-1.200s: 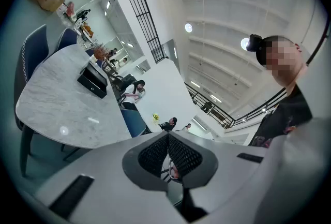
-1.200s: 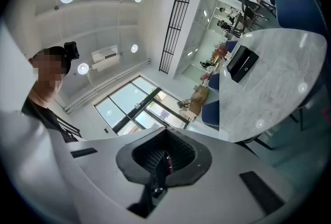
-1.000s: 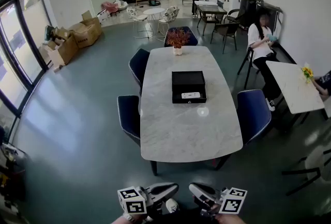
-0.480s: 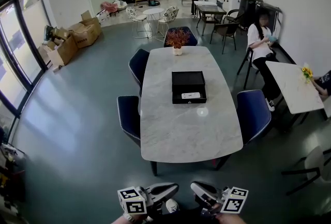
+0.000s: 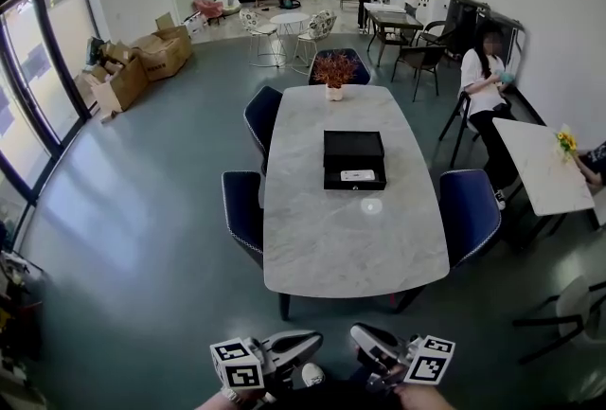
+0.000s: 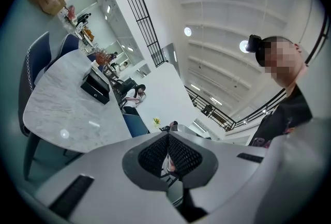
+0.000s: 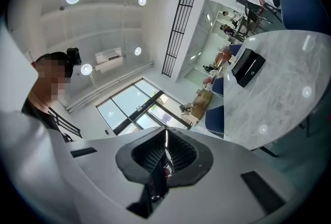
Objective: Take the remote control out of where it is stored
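**A:** Why are both our tools tucked in so close?

**B:** We think it's because there's nothing to reach yet. The left gripper [image 6: 167, 146] and the right gripper [image 7: 165, 146] hang low at our body, each with its jaws together on nothing. The table [image 5: 331, 247] is well apart from us, across bare floor.

**A:** And the remote control [image 5: 356, 176]?

**B:** It lies pale and flat in the near part of the black box [image 5: 354, 148], which sits mid-table, a little toward the far end. That part looks uncovered from here, though we can't tell how deep it sits.

**A:** So how do we get in?

**B:** The near end of the table is free, with no seat against it. A blue chair [image 5: 470, 212] stands at the right edge and another blue chair [image 5: 241, 207] at the left, so the sides are tighter. We'd judge the near end the easy approach, though the box is a long reach over the marble from there.

**A:** Anything beside the box?

**B:** Only the potted plant [image 5: 333, 72] at the far end, well clear of it.
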Demonstrator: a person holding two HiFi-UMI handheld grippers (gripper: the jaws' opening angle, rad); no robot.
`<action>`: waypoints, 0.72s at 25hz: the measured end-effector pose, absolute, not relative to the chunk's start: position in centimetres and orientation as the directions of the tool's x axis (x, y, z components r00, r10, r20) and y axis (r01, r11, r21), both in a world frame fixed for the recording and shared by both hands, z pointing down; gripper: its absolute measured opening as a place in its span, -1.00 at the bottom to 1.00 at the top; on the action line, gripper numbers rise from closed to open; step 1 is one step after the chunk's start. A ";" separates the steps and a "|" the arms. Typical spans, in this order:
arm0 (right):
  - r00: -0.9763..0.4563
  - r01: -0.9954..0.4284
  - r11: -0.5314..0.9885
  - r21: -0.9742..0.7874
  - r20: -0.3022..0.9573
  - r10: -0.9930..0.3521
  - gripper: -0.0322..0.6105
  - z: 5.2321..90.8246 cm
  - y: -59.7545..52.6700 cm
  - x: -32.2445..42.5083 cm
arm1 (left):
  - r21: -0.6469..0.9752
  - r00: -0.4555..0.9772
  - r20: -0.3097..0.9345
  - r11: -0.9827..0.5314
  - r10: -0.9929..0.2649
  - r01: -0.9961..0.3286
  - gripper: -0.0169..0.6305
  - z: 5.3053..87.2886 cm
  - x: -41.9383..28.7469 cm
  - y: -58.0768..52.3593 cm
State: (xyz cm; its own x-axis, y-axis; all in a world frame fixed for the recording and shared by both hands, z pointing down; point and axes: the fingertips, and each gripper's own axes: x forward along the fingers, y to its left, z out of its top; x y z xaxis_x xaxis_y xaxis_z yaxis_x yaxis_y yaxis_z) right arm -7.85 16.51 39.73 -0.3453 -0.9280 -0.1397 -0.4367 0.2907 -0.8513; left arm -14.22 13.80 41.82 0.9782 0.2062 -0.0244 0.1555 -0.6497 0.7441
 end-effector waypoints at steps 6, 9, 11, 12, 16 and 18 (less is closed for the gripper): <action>-0.386 -0.435 0.301 -0.849 -0.127 -0.914 -0.86 39.4 14.6 -7.4 | 0.745 0.988 -0.025 -0.656 0.152 0.120 -0.93 41.3 -14.7 12.1; -0.405 -0.425 0.305 -0.852 -0.123 -0.906 -0.86 39.7 12.7 -6.4 | 0.749 0.994 -0.018 -0.657 0.109 0.086 -0.93 41.4 -14.7 10.7; -0.423 -0.419 0.312 -0.853 -0.120 -0.898 -0.86 39.8 11.3 -5.3 | 0.751 0.997 -0.011 -0.658 0.070 0.055 -0.92 41.5 -14.5 9.7; -0.434 -0.416 0.315 -0.853 -0.118 -0.893 -0.86 39.8 10.5 -4.7 | 0.751 0.999 -0.006 -0.659 0.049 0.037 -0.92 41.5 -14.4 9.1; -0.473 -0.413 0.326 -0.850 -0.106 -0.875 -0.86 40.1 6.7 -1.2 | 0.747 1.000 0.008 -0.664 -0.028 -0.025 -0.92 41.4 -12.9 6.5; -0.487 -0.421 0.328 -0.846 -0.094 -0.868 -0.86 40.4 4.6 1.1 | 0.744 0.998 0.012 -0.666 -0.063 -0.051 -0.93 41.3 -11.8 5.3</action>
State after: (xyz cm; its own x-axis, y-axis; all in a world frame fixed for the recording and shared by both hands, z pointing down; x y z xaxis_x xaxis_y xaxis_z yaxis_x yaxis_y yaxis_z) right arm 1.13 4.64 40.42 -0.4874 -0.8681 -0.0941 -0.4205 0.3278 -0.8460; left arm -11.77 5.26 41.34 0.9980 -0.0625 0.0125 -0.0510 -0.6661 0.7441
